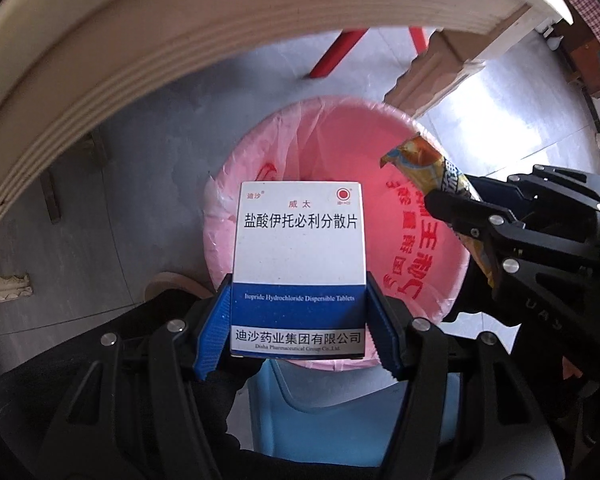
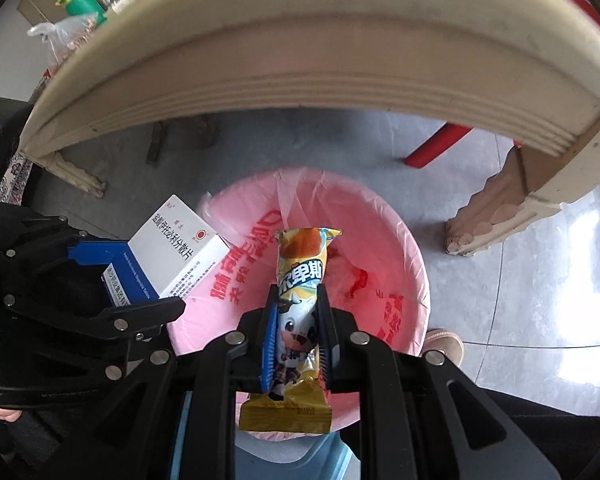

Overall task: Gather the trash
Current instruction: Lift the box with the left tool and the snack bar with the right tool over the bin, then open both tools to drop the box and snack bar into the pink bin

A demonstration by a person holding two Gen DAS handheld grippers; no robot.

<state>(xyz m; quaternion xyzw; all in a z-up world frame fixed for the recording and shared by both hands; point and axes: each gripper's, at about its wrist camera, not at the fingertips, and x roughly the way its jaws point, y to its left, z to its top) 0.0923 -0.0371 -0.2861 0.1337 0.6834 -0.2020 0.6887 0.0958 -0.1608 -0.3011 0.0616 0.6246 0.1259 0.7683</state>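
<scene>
Above the round bin lined with a pink plastic bag printed in red characters (image 1: 428,264), both tools hang side by side, each pointing downward into its mouth. On the left, the left tool (image 1: 298,320) grips a white and blue cardboard medicine box with black Chinese lettering (image 1: 300,248) by its lower blue band, its blue ribbed pads (image 1: 214,332) pressed against the two side faces at a middling spread; the box stands upright over the near left part of the bin rim. On the right, the right tool (image 2: 296,340) is squeezed narrow on a yellow snack wrapper with a cartoon cow printed on it (image 2: 300,280), clamping it about the middle so that one crimped end juts out over the pink liner and the other hangs back toward the camera. From the right wrist view the medicine box sits tilted at the left edge of the bin, just beside the wrapper but apart from it. The bin rests on a grey tiled floor (image 2: 520,280) beneath the curved cream moulded edge of a counter (image 2: 300,60), whose carved cream leg (image 2: 496,208) stands to the right. A red bar (image 1: 336,52) lies across the floor beyond the bin.
</scene>
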